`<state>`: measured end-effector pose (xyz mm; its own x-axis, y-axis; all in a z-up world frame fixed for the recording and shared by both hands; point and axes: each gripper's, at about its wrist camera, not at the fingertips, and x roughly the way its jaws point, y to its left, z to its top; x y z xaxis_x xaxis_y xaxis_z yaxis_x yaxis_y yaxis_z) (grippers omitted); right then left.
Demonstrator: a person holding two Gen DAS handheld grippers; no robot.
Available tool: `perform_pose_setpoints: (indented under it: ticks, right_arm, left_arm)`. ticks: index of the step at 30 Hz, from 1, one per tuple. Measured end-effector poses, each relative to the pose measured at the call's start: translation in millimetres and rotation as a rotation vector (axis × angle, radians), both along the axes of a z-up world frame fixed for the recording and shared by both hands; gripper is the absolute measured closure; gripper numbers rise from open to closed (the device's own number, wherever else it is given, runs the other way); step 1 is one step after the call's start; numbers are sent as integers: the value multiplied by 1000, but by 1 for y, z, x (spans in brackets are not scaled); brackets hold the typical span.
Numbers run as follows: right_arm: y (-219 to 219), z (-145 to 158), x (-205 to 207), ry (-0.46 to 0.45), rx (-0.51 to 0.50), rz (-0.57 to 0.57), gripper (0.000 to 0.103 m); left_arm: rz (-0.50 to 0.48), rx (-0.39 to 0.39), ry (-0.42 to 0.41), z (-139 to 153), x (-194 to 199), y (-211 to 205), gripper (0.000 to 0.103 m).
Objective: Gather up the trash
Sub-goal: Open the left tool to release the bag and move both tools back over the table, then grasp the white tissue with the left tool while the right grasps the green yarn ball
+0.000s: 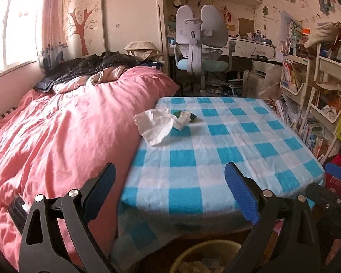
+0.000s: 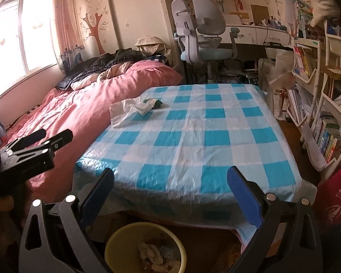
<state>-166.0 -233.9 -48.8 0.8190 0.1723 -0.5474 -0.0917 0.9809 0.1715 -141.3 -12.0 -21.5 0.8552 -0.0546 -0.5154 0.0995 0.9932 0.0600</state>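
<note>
A crumpled white tissue (image 1: 156, 125) lies at the far left of the blue-checked table (image 1: 216, 159), partly draped over a small green wrapper (image 1: 188, 115). My left gripper (image 1: 169, 177) hovers open over the table's near edge, well short of them, with nothing between its fingers. In the right wrist view the tissue (image 2: 129, 111) and green wrapper (image 2: 156, 103) sit at the far left too. My right gripper (image 2: 170, 182) is open and empty above the near edge. The left gripper (image 2: 55, 134) shows at the left, over the bed. A yellow bin (image 2: 116, 245) below holds crumpled paper.
A pink-quilted bed (image 1: 56, 136) touches the table's left side, with a dark jacket (image 1: 91, 66) at its far end. A desk chair (image 1: 200, 45) stands behind the table. Crowded bookshelves (image 2: 325, 113) and a red bag (image 2: 336, 200) line the right. The yellow bin's rim (image 1: 188, 252) shows under the table edge.
</note>
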Motion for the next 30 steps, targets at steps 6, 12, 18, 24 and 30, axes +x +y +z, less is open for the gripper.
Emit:
perform_pose_setpoints:
  ticks: [6, 12, 18, 24, 30]
  right_arm:
    - [3, 10, 21, -15, -14, 22, 8]
    - [7, 19, 49, -30, -53, 48, 7]
    - [9, 21, 77, -31, -57, 62, 8]
    - [15, 17, 121, -15, -89, 85, 8]
    - [19, 7, 175, 22, -100, 103, 8]
  left_arm:
    - [9, -23, 17, 4, 30, 11, 9]
    - [17, -13, 29, 3, 58, 13, 9]
    - [29, -38, 51, 0, 86, 14, 9]
    - [36, -39, 73, -7, 119, 10, 9]
    - [38, -43, 99, -15, 153, 8, 9]
